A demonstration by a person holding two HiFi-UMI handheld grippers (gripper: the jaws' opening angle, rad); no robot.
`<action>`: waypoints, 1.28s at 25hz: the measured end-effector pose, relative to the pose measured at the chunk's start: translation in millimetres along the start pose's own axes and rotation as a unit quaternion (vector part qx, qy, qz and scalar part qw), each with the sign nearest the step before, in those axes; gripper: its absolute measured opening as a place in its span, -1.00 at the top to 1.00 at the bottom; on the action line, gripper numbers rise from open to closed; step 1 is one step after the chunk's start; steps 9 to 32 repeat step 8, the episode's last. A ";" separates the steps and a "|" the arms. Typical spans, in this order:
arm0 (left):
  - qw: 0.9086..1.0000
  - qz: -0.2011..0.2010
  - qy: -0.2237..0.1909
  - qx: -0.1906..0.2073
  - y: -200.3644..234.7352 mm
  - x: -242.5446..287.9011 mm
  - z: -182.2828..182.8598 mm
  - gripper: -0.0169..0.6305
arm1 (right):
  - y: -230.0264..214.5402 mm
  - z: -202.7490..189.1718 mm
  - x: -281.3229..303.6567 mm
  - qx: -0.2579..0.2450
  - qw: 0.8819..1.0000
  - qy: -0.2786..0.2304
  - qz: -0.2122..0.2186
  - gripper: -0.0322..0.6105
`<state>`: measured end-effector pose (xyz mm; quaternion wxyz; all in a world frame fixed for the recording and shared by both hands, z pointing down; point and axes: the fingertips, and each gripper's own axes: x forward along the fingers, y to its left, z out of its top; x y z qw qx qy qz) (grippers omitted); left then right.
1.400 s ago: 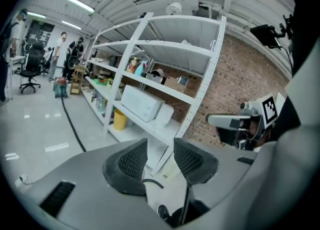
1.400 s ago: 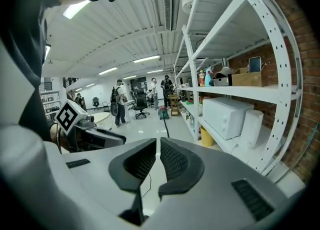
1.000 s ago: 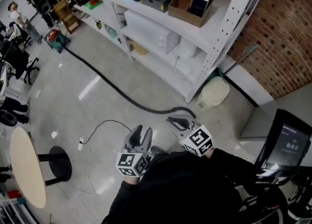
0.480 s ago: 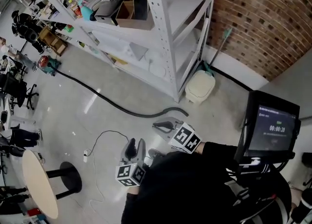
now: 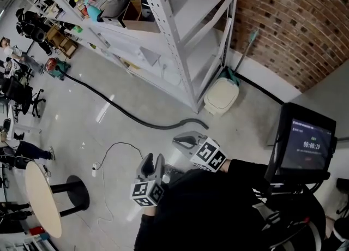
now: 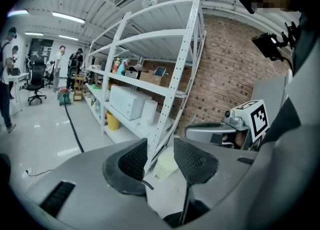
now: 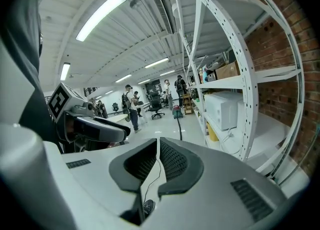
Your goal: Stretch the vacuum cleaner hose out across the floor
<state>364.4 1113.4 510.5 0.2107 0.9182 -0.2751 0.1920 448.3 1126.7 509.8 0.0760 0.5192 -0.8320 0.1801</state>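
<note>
The black vacuum hose (image 5: 126,116) lies on the floor, running from the red vacuum cleaner (image 5: 53,68) at the far left to a curved end (image 5: 199,124) by the rack's foot. My right gripper (image 5: 180,139) is shut with nothing in it, hovering just short of that end. Lower and to the left, my left gripper (image 5: 152,162) is open and empty. In the left gripper view, the open left gripper (image 6: 161,150) frames the rack, and the hose (image 6: 74,131) runs off at the left. In the right gripper view, past the right gripper (image 7: 158,146), the hose (image 7: 180,133) leads to the vacuum cleaner (image 7: 177,113).
A tall white shelving rack (image 5: 174,53) stands along the brick wall, with a beige bin (image 5: 222,96) at its foot. A thin white cable (image 5: 109,157) lies on the floor near a round table (image 5: 41,198). A monitor (image 5: 305,145) stands at the right. People and office chairs are far off.
Both grippers have shifted across the floor and drawn slightly back from the hose end. The head view has swung toward the brick wall. The jaws look the same.
</note>
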 end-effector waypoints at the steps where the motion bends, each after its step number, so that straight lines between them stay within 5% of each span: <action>1: 1.000 0.000 -0.001 0.002 -3.6 -1.0 -1.2 0.40 | 0.5 -0.2 -3.9 -0.001 1.000 -0.001 0.000 0.80; 32: 1.000 0.003 -0.001 0.008 -23.4 11.4 -1.8 0.40 | -14.8 -2.9 -25.0 -0.004 1.000 -0.008 -0.003 0.80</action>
